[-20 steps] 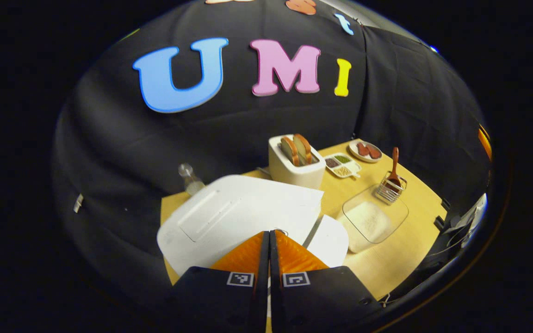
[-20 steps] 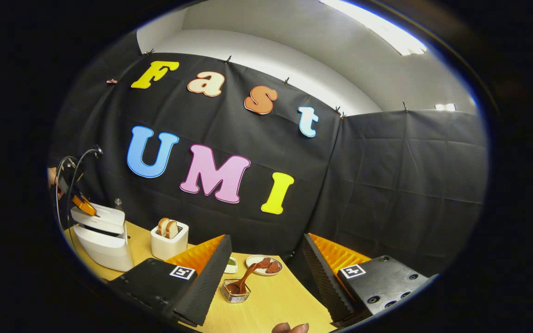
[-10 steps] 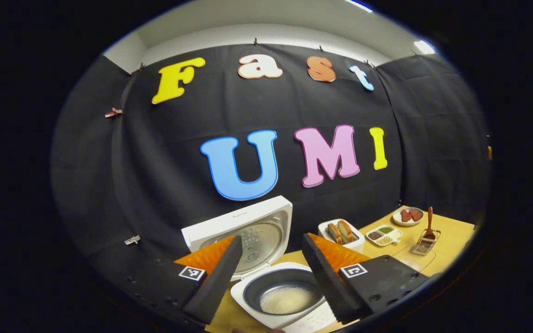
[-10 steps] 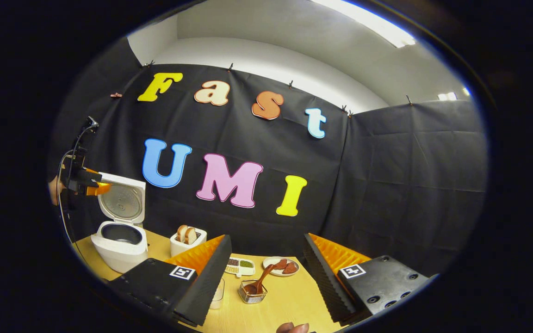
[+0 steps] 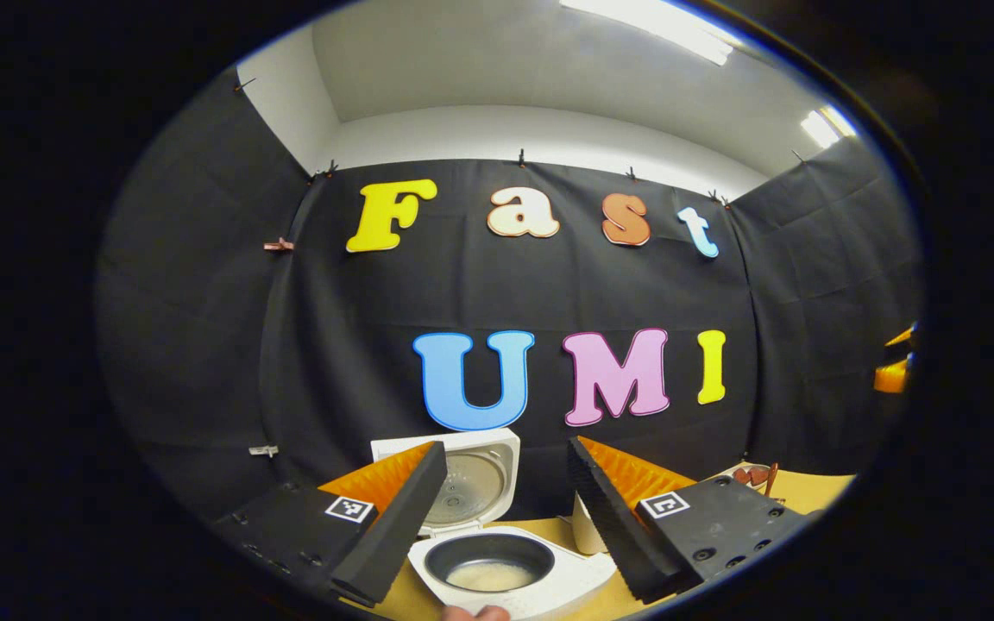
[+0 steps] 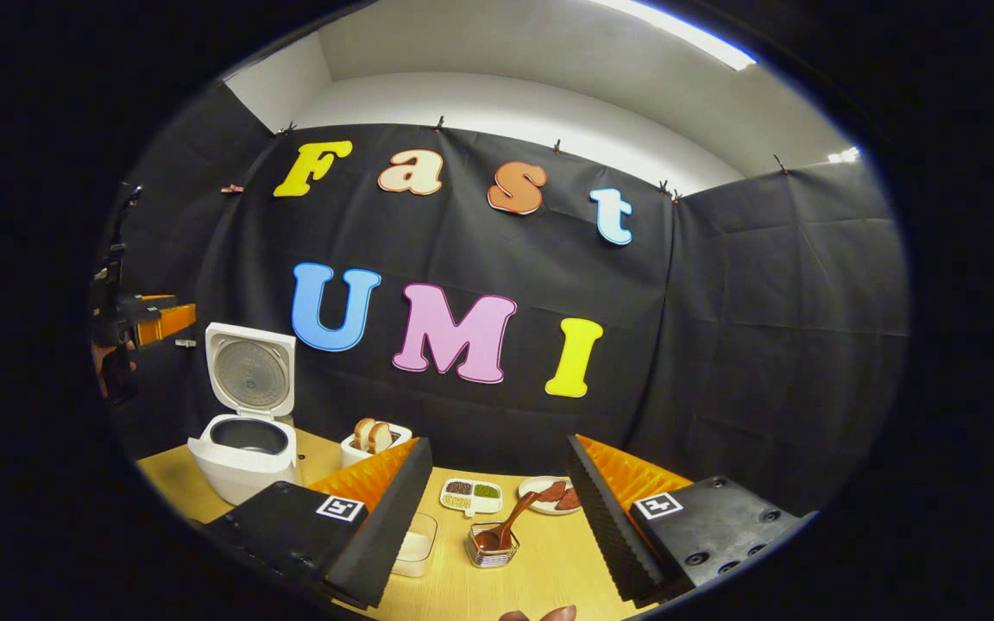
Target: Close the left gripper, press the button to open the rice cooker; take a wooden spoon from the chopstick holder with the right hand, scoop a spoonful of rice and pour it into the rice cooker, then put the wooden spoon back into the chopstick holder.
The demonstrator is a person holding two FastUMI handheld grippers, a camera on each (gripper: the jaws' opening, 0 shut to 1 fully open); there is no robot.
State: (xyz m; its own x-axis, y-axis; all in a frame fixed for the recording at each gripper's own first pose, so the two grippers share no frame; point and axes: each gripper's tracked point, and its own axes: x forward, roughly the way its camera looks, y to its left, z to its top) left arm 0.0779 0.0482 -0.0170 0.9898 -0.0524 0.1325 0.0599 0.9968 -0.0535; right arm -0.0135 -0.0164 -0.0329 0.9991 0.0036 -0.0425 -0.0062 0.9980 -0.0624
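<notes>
1. Your left gripper (image 5: 497, 509) has its jaws spread wide with nothing between them; the rice cooker (image 5: 510, 565) sits at 6 o'clock, lid up, some rice in the pot.
2. Your right gripper (image 6: 497, 509) is released too, jaws empty.
3. The wooden spoon (image 6: 510, 522) stands in the chopstick holder (image 6: 490, 549) at 6 o'clock, between your right fingers.

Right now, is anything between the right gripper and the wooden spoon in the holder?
Nothing visible. The right gripper is open, and the wooden spoon leans in the wire chopstick holder straight ahead between its fingers, with bare table around it.
</notes>
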